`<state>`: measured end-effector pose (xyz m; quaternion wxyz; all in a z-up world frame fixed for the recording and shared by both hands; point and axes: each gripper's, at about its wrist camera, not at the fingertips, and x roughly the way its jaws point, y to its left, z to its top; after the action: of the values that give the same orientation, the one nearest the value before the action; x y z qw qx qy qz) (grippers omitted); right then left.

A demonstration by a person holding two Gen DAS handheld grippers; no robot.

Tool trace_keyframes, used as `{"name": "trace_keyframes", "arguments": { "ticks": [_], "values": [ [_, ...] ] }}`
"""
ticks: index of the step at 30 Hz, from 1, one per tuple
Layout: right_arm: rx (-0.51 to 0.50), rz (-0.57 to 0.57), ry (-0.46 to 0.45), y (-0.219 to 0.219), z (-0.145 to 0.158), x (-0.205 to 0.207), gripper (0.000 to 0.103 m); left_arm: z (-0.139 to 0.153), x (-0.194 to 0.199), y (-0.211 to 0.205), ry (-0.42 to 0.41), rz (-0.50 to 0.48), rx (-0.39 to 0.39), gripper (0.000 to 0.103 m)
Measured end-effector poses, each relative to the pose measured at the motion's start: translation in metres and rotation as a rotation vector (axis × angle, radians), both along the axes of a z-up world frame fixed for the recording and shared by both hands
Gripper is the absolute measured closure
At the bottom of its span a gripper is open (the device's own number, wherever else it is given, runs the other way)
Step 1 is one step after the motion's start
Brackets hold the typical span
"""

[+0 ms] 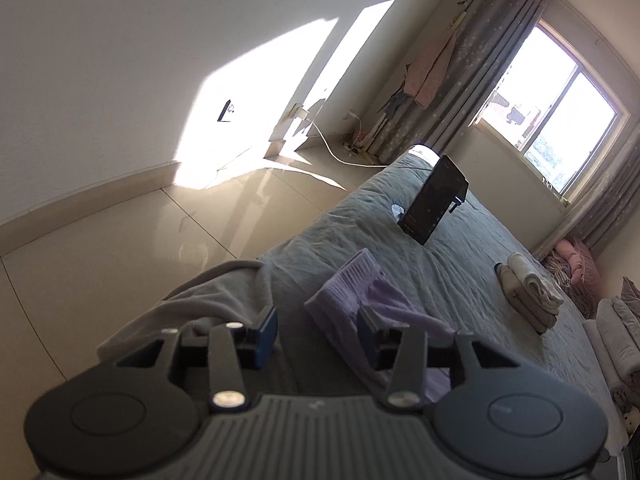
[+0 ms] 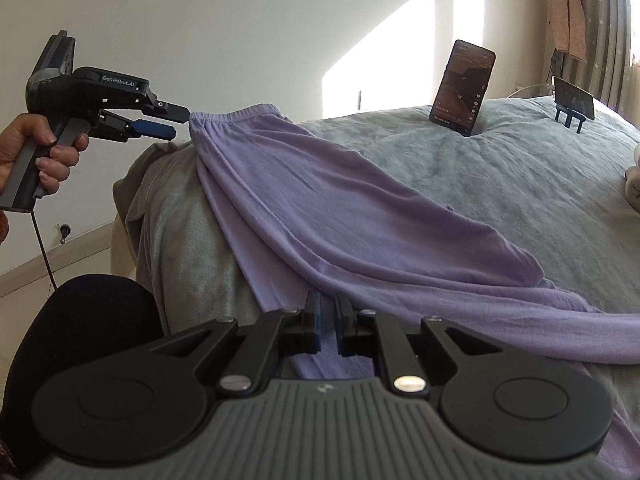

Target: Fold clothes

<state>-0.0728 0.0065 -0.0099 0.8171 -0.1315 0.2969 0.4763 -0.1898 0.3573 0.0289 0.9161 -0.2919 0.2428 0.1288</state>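
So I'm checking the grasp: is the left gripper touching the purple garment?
Cannot tell. Right wrist view: left gripper tips reach the purple garment waistband corner; contact unclear.

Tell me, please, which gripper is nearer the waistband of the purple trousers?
Left. The left gripper sits open right beside the waistband, while the right gripper is further down the purple trousers.

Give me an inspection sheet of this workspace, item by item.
Surface: bed with a grey-green cover.
Job's things: purple garment draped across the bed; grey garment under it at the edge.
Clutter: propped phone, second phone on a stand, folded stack.
Grippers: left gripper open beside the purple waistband; right gripper slightly open at the purple fabric's near edge.
Cables: white cord on the floor; black lead from the left handle.
Surroundings: window, curtains, sunlit wall.
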Motion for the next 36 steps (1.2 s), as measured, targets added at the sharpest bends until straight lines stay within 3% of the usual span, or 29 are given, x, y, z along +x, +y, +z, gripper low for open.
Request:
{"name": "trace_keyframes", "arguments": {
  "ticks": [10, 12, 14, 25, 30, 36],
  "values": [
    [0.047, -0.207, 0.082, -0.045, 0.003, 0.032, 0.088, 0.023, 0.015, -0.05, -0.047, -0.18, 0.051, 0.047],
    [0.055, -0.241, 0.1, -0.053, 0.002, 0.038, 0.082, 0.019, 0.025, -0.061, -0.031, -0.231, 0.046, 0.046],
    [0.064, -0.281, 0.116, -0.062, 0.002, 0.046, 0.069, 0.015, 0.036, -0.073, -0.013, -0.282, 0.045, 0.046],
    [0.112, -0.507, 0.206, -0.107, 0.0, 0.09, 0.062, -0.006, 0.095, -0.157, 0.075, -0.659, 0.107, 0.046],
    [0.127, -0.599, 0.254, -0.124, -0.003, 0.113, 0.058, -0.017, 0.118, -0.187, 0.108, -0.794, 0.079, 0.05],
    [0.107, -0.642, 0.267, -0.124, -0.003, 0.138, 0.055, -0.034, 0.143, -0.211, 0.163, -0.867, 0.061, 0.06]
  ]
}}
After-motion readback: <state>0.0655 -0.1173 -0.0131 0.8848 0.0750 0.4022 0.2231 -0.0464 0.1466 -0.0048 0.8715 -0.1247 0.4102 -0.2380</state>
